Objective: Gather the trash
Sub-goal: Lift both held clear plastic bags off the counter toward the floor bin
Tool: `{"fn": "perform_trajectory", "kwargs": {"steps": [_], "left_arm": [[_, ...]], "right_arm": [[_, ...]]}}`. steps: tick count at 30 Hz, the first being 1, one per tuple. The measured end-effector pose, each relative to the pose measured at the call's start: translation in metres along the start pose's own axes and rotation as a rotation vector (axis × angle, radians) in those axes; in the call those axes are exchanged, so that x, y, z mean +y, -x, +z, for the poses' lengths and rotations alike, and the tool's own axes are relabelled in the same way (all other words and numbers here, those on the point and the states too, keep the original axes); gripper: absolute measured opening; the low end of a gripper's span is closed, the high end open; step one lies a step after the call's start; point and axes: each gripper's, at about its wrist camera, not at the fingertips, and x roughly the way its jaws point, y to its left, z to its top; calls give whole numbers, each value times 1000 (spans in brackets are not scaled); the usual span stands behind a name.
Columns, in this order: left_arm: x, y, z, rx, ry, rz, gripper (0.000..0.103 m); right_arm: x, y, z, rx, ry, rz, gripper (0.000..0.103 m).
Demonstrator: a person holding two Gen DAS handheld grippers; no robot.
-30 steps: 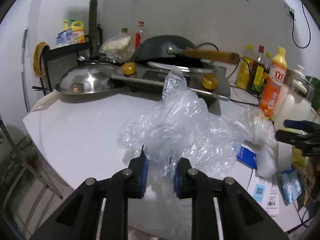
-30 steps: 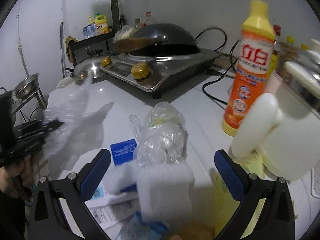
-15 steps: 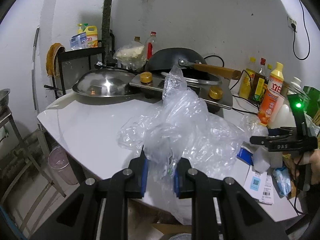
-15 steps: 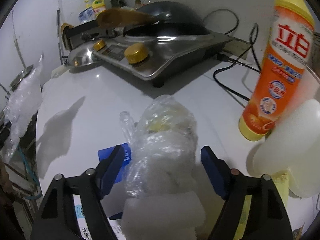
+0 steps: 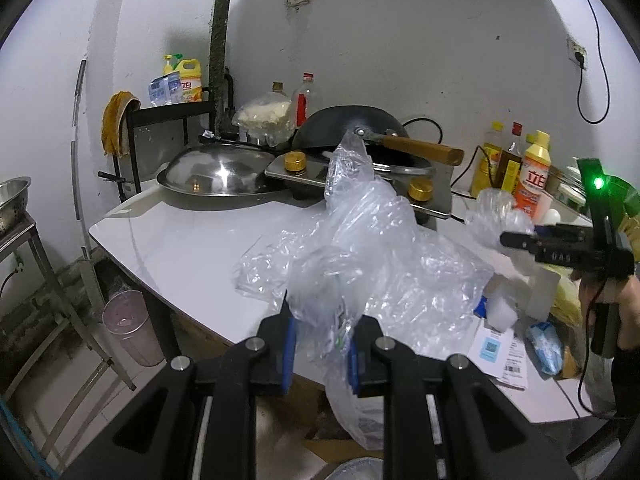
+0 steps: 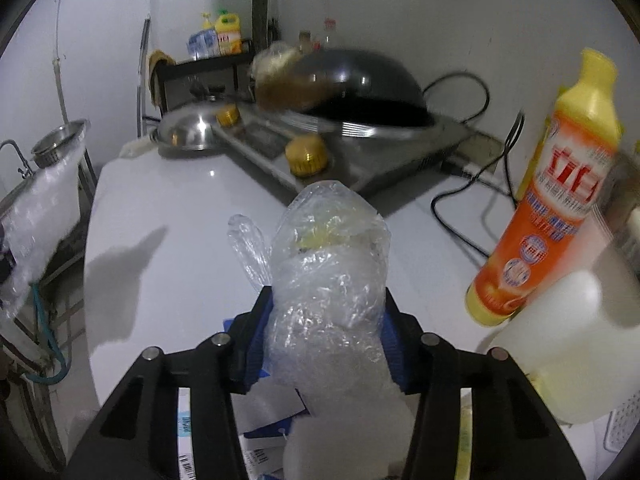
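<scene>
**Both grippers gripping plastic trash over the worktop**

The left gripper point(image 5: 320, 344) is pointing forward and somewhat downward toward the stove point(image 5: 360, 184), with its jaws nearly pressed together and pinching a large crumpled clear plastic bag point(image 5: 360, 260). The bag is billowing up in front of the stove and hanging down below the jaws, off the near edge of the white worktop point(image 5: 180, 248).

The right gripper point(image 6: 326, 332) is tilting more steeply downward, also facing the stove point(image 6: 360, 160). Its jaws have just been closing, and they are now pressing on both sides of a wad of clear plastic wrap point(image 6: 328, 272) with something yellow showing inside near its top. In the left wrist view this same gripper point(image 5: 516, 240) is appearing to the right of the stove, reaching in sideways with the wad point(image 5: 496, 212) at its tip, and the person's hand point(image 5: 612, 300) is wrapping around the grip below a green light.

An orange detergent bottle point(image 6: 548, 200) is standing to the right of the stove, just beside a white jug point(image 6: 572, 352). Printed paper labels point(image 5: 500, 356) and a small blue packet point(image 5: 546, 344) are lying on the worktop in front and to the right of the stove, beneath the right gripper.
</scene>
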Motion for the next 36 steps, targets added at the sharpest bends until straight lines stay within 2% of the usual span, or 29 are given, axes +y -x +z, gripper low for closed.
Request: {"fn": "perform_trajectory", "kwargs": {"steps": [8,16,26,36], "left_arm": [[-11,25,0,-24,-6,-25,19],[-27,54,-4,-42,-28,-46,19],[-49,80,-21,-39,-46,-67,20],[-73,93,-58,5,-58,-88,20]], "right_arm": [[-3,51,4,-64,-20,-6,47],[-2,106,-8,-111,-33,1,47],[5,158,-41,-128,-27,15,47],[13,202,-90,-120,-17,39,48]]}}
